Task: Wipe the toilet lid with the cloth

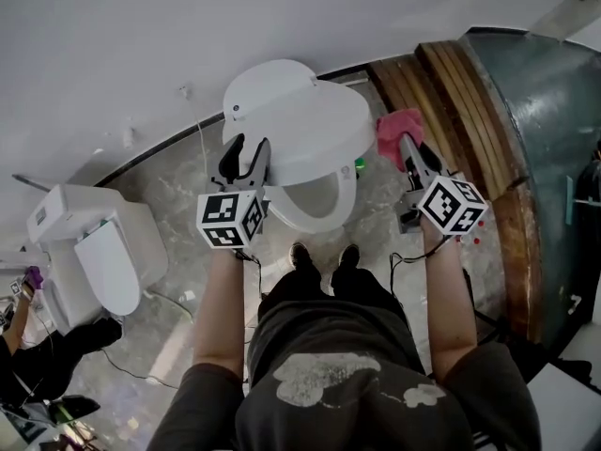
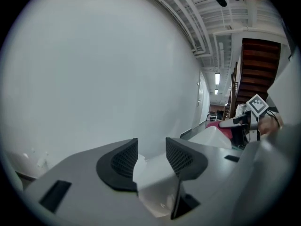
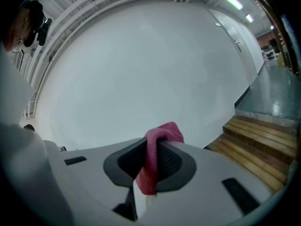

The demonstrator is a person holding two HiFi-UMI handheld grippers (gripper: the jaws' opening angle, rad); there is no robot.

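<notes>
The toilet lid (image 1: pixel 300 120) was white, smooth and round like a big shell. It stood tilted up over the oval seat ring (image 1: pixel 324 216) of the toilet, near the middle of the floor.

The left gripper (image 1: pixel 249 150) was at the lid's left edge. In the left gripper view its two dark, bumpy pads (image 2: pixel 124 161) had a piece of the lid's hard white edge (image 2: pixel 155 178) between them. The white edge filled the gap from pad to pad, so the left gripper (image 2: pixel 151 157) was clamped on the lid.

The cloth (image 1: pixel 399 132) was pink, soft and bunched up. It was to the right of the toilet, not touching the lid. The right gripper (image 1: pixel 410 147) was pinching it tight. In the right gripper view the cloth (image 3: pixel 153 164) was squeezed thin between the black pads of the right gripper (image 3: pixel 151 160), with a puffy fold sticking out past the tips and a flap hanging down on the near side.

Each gripper had a white cube with black square marks, and a bare arm came up to each one.

Two black shoes (image 1: pixel 324 256) stood just near of the bowl. The floor (image 1: pixel 183 172) was grey, shiny stone with cloudy patches. The wall (image 1: pixel 141 36) on the far side was plain, smooth and white. On the right were curved brown wooden steps (image 1: pixel 470 111) made of long planks. On the left stood a second white toilet (image 1: pixel 94 252), boxy, with its lid down.
</notes>
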